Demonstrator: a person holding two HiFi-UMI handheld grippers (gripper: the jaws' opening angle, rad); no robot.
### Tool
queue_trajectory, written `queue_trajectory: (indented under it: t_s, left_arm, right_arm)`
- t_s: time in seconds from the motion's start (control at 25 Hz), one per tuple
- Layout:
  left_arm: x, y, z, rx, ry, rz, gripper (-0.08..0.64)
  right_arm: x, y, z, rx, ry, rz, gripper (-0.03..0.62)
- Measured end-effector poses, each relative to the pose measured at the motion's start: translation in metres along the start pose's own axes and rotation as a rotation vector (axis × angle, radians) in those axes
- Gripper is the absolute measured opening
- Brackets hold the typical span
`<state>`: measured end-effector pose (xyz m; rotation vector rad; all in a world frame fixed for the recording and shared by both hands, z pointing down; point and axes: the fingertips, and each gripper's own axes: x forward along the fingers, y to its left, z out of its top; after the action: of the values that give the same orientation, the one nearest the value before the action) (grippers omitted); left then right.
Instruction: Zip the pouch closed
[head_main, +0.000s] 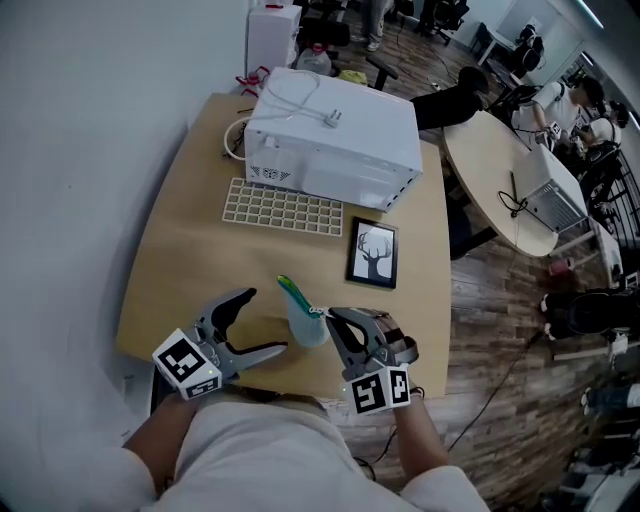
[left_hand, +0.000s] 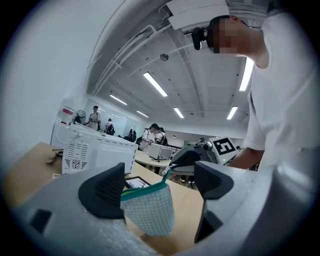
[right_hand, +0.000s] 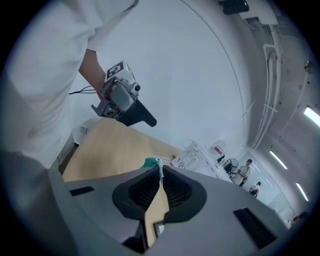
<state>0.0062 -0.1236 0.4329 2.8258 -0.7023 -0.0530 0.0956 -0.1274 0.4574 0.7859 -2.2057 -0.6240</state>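
Observation:
A small pale mesh pouch (head_main: 305, 320) with a green zipper band hangs in the air above the front of the wooden table (head_main: 190, 250). My right gripper (head_main: 330, 315) is shut on its zipper pull; in the right gripper view the thin pull (right_hand: 160, 172) shows pinched between the closed pads, with the pouch's green end (right_hand: 150, 162) just beyond. My left gripper (head_main: 265, 322) stands wide open just left of the pouch. In the left gripper view the pouch (left_hand: 150, 210) hangs between the spread jaws, close by the left pad (left_hand: 102, 192); whether it touches I cannot tell.
Farther back on the table are a white microwave (head_main: 335, 140), a white grid tray (head_main: 283, 208) and a framed tree picture (head_main: 373, 253). A round table (head_main: 500, 180) with equipment stands to the right. A wall runs along the left. People sit in the background.

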Motion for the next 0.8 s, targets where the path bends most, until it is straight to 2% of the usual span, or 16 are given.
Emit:
queue_trajectory:
  t_s: [0.2, 0.28, 0.44, 0.52, 0.8]
  left_arm:
    - [0.015, -0.006, 0.016, 0.018, -0.017, -0.084, 0.392]
    - [0.022, -0.017, 0.024, 0.032, -0.014, -0.162, 0.34]
    - [0.033, -0.048, 0.039, 0.05, 0.02, -0.365, 0.243]
    - [0.037, -0.058, 0.046, 0.049, 0.036, -0.435, 0.203]
    - [0.046, -0.069, 0.061, 0.018, 0.07, -0.546, 0.179]
  right_arm:
    - [-0.021, -0.018, 0.024, -0.03, -0.034, -0.007, 0.021]
    - [-0.028, -0.025, 0.033, -0.019, -0.04, -0.006, 0.021]
    - [-0.04, -0.032, 0.049, -0.011, -0.049, -0.007, 0.021]
    - [-0.048, -0.034, 0.057, -0.019, -0.059, -0.017, 0.021]
    - [-0.07, -0.037, 0.08, -0.073, -0.066, -0.042, 0.021]
